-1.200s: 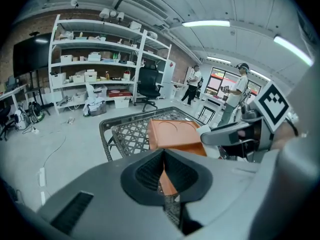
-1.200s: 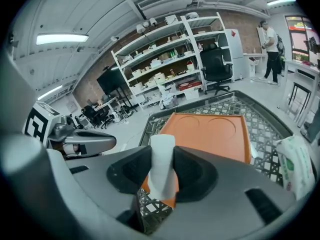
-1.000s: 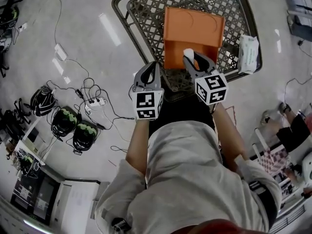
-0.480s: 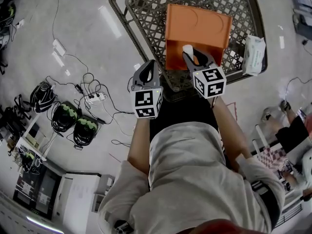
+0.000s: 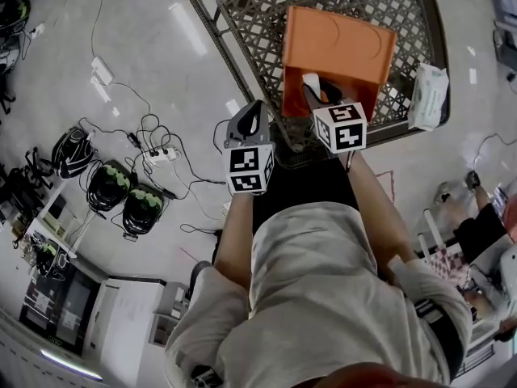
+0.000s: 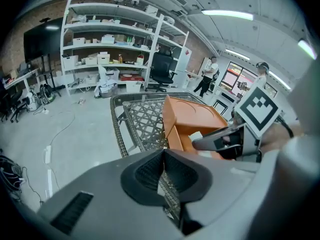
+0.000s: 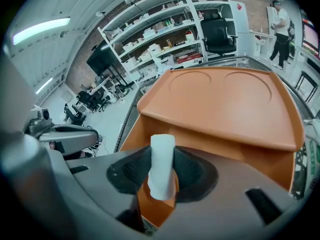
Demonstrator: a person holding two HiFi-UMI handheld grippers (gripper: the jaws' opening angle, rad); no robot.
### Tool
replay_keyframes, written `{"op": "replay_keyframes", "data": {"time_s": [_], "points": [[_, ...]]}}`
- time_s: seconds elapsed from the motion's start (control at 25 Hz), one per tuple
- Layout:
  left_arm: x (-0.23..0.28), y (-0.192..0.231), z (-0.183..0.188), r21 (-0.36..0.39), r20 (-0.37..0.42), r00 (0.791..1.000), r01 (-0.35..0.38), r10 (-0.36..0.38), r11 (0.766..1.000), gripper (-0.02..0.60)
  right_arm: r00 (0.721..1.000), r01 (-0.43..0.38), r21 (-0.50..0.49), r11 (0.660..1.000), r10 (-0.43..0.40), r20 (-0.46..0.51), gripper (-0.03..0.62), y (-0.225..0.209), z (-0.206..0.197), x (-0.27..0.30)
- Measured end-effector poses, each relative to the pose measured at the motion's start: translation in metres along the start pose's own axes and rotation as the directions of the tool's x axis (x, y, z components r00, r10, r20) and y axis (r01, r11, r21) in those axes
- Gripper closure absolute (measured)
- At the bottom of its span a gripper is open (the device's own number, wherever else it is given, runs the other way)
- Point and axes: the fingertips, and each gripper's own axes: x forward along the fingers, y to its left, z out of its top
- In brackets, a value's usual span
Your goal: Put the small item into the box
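An orange box with its lid raised sits on the black mesh table. My right gripper is shut on a small white cylinder, holding it upright over the box's open near side. The white item shows at the box's near edge in the head view. My left gripper hovers over the table's near edge to the left of the box, its jaws together with nothing between them. The orange box and the right gripper show to its right.
A white wipes packet lies at the table's right edge. Cables, a power strip and dark helmets lie on the floor to the left. Shelving stands behind, and people stand far off.
Both grippers have sunk toward the table. The right one has brought the white cylinder down to the box's open near side; the left has dropped beside the table edge.
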Motion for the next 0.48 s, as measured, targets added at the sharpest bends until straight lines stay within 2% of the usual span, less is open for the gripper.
{"op": "replay_keyframes", "data": {"time_s": [0.48], "points": [[-0.002,0.001,-0.012,-0.031,-0.012,1.000,-0.006,0.005,1.000,0.571,0.998,-0.008,-0.053,0.999,0.005,-0.056,0.464,0.014,-0.008,0.015]]}}
